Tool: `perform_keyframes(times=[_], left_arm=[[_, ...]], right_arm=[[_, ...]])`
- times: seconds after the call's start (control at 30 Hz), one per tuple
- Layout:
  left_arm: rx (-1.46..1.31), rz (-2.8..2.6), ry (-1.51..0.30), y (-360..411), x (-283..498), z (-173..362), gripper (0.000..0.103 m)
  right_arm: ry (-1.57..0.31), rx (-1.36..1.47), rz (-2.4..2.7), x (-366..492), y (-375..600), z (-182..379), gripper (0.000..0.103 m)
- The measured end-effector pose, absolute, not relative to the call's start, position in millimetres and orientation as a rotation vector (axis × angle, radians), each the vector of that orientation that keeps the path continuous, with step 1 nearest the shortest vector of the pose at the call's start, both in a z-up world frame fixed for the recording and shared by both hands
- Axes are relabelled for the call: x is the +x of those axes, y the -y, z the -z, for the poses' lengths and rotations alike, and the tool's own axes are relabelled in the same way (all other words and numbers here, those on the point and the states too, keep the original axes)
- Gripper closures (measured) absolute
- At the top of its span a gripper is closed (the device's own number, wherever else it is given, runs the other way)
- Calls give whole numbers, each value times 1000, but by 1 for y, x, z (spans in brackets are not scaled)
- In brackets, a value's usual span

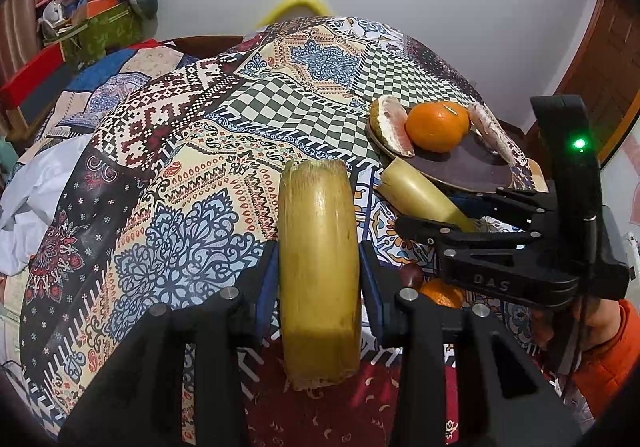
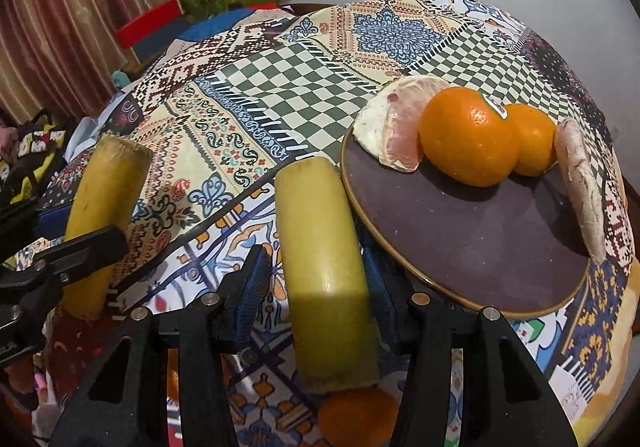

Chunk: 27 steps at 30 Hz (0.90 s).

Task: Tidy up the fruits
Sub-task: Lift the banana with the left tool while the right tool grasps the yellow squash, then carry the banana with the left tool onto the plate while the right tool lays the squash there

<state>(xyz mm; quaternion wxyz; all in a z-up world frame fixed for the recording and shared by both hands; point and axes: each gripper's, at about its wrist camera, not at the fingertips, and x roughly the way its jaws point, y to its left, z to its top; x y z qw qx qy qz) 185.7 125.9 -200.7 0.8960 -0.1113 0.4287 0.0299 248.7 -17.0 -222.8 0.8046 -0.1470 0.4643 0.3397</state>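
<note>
Left wrist view: left gripper (image 1: 318,267) clamped on a yellow-green cut sugarcane stalk (image 1: 318,247) above the patchwork-clothed counter (image 1: 180,167). Right wrist view: right gripper (image 2: 316,279) around a second cane piece (image 2: 324,267), grip uncertain, beside the round brown plate (image 2: 480,239) already holding oranges (image 2: 468,135) and pomelo wedges (image 2: 396,127). Roughly midway, I judge; both canes unplaced.

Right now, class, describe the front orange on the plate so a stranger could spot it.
Find the dark round plate on the patterned tablecloth. Between two pale pomelo wedges sit two oranges; yours is the nearer, larger orange, bearing a small sticker on top.
</note>
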Motion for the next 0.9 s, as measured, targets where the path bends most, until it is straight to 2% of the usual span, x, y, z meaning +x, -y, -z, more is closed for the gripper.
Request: perform_keyframes(times=[0.17, 0.9], left_arm=[[-226, -65, -884, -124, 187, 199, 65], [-182, -14, -786, -91, 203, 152, 65]], right_arm=[[-981, -311, -746, 247, 18, 220, 68], [-758, -144, -661, 242, 87, 143, 68]])
